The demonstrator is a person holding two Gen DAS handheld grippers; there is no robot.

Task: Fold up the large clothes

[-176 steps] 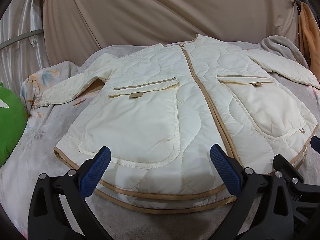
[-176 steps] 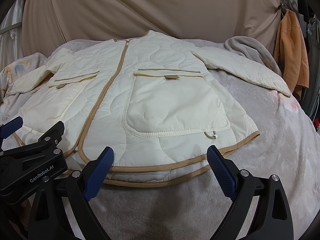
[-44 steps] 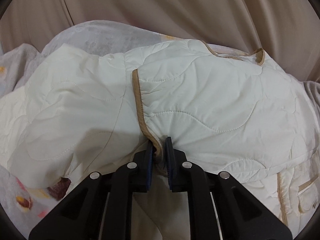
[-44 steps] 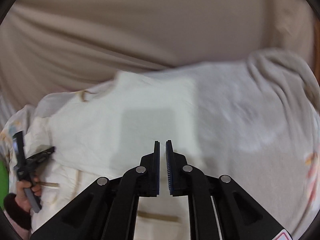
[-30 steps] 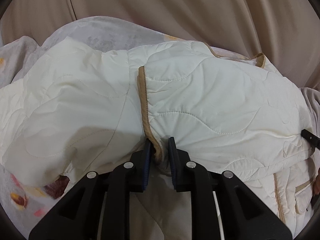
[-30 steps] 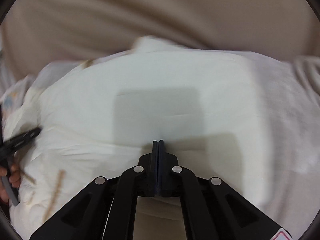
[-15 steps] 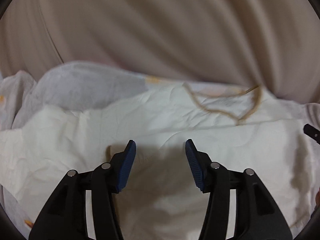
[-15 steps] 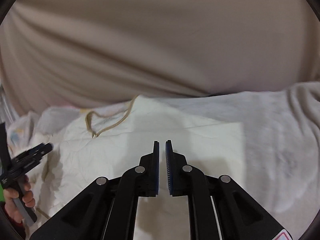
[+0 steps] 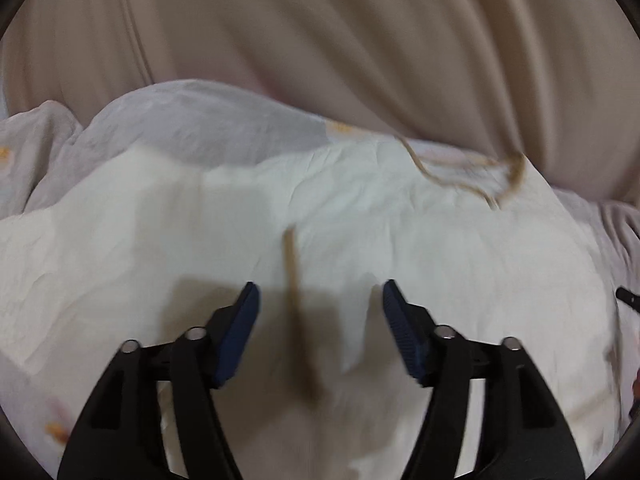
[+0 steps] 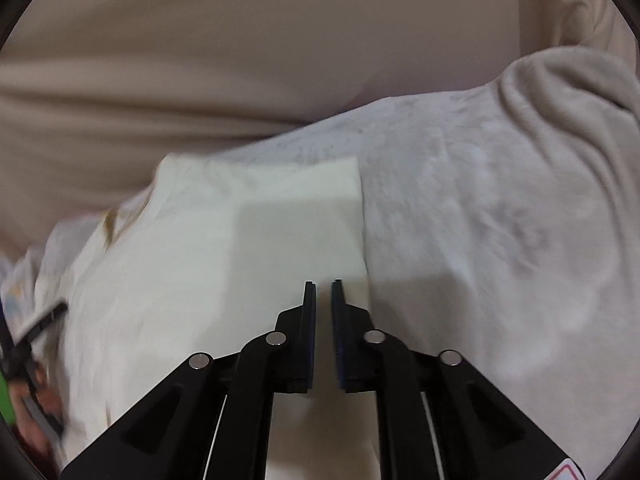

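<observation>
The cream quilted jacket with tan trim lies folded on the bed, smooth side up. A tan trimmed edge runs between the fingers of my left gripper, which is open and empty just above the fabric. The tan neckline shows at the far right. In the right wrist view the jacket ends in a straight folded edge. My right gripper hovers near that edge with jaws nearly closed and nothing between them.
A grey fleece blanket covers the bed to the right of the jacket, bunched at the far right. A beige curtain hangs behind the bed. The other gripper and hand show at the left edge.
My left gripper let go of the tan trimmed edge and opened wide. My right gripper swung to the right, toward the jacket's folded edge. Both views are motion blurred.
</observation>
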